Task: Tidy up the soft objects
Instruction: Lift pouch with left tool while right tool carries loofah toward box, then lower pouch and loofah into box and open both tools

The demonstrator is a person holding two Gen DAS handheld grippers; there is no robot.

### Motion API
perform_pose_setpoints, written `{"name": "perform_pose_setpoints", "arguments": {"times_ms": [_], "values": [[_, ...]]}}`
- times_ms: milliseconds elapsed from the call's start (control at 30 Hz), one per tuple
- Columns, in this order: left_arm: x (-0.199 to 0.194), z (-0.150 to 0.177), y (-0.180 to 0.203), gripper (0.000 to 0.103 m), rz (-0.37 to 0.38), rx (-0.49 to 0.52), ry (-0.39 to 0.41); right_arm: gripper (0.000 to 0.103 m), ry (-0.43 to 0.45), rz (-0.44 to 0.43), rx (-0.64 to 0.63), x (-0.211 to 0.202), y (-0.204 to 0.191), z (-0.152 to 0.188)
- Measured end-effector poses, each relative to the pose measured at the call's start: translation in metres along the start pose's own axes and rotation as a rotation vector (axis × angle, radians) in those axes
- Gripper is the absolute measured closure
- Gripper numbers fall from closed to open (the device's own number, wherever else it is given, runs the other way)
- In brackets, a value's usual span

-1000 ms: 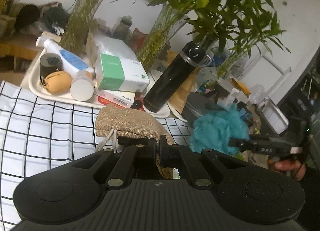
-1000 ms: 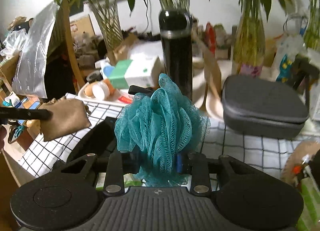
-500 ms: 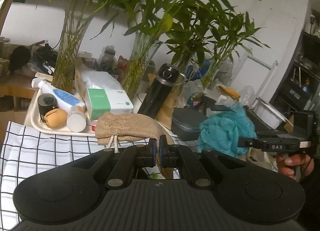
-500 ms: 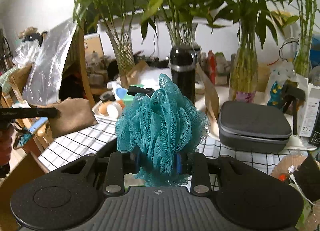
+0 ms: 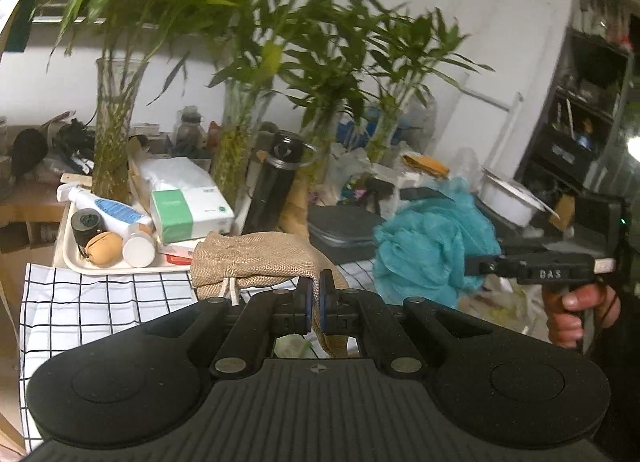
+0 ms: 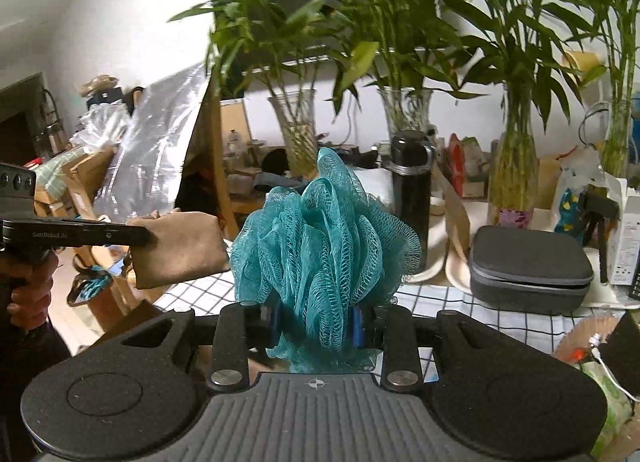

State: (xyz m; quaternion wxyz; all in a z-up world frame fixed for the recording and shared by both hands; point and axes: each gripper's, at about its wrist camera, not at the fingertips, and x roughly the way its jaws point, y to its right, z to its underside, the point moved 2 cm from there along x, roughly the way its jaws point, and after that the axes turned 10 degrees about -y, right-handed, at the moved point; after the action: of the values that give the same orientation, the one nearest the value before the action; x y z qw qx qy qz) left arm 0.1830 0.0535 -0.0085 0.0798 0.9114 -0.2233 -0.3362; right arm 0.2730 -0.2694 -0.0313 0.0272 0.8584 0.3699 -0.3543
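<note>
Pouch (image 5: 256, 258) of tan burlap, pinched in the left gripper (image 5: 314, 302), hangs crosswise above the checked cloth (image 5: 100, 302), level with the teal bath pouf (image 6: 324, 246) (clamped upright by the right gripper (image 6: 316, 326)).

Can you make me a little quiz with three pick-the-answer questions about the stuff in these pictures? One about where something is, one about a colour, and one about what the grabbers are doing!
1. Where is the black bottle?
A. lying in the white tray
B. standing beside the green and white box
C. inside the grey case

2. What colour is the bath pouf?
A. teal
B. pink
C. yellow

3. What is the left gripper doing?
A. holding nothing
B. pinching the burlap pouch
C. holding the bottle

Answers: 1 B, it stands upright right of the box. 2 A, its netting is blue-green. 3 B, the fingers are shut on the pouch's cloth.
</note>
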Motion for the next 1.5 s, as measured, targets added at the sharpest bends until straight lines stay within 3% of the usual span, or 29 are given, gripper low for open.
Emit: {"name": "perform_pose_setpoints", "arguments": {"times_ms": [533,1067,1167,1233,1333,1500], "values": [[-0.024,0.031,0.053,0.100,-0.044,0.116,-0.112,0.069,-0.043,-0.110,-0.055,-0.036,-0.040,0.037],[-0.004,0.060,0.065,0.099,-0.129,0.188,-0.345,0.067,-0.232,-0.093,-0.092,-0.024,-0.056,0.066],[0.000,0.064,0.066,0.093,-0.142,0.209,-0.380,0.051,-0.265,-0.091,-0.110,-0.018,-0.061,0.068],[0.001,0.066,0.067,0.068,-0.154,0.217,-0.384,0.027,-0.280,-0.069,-0.124,-0.015,-0.063,0.069],[-0.005,0.069,0.071,0.047,-0.185,0.234,-0.352,0.007,-0.249,-0.065,-0.128,-0.018,-0.064,0.067],[-0.009,0.073,0.073,0.042,-0.228,0.232,-0.349,0.003,-0.235,-0.039,-0.100,-0.017,-0.058,0.063]]}}
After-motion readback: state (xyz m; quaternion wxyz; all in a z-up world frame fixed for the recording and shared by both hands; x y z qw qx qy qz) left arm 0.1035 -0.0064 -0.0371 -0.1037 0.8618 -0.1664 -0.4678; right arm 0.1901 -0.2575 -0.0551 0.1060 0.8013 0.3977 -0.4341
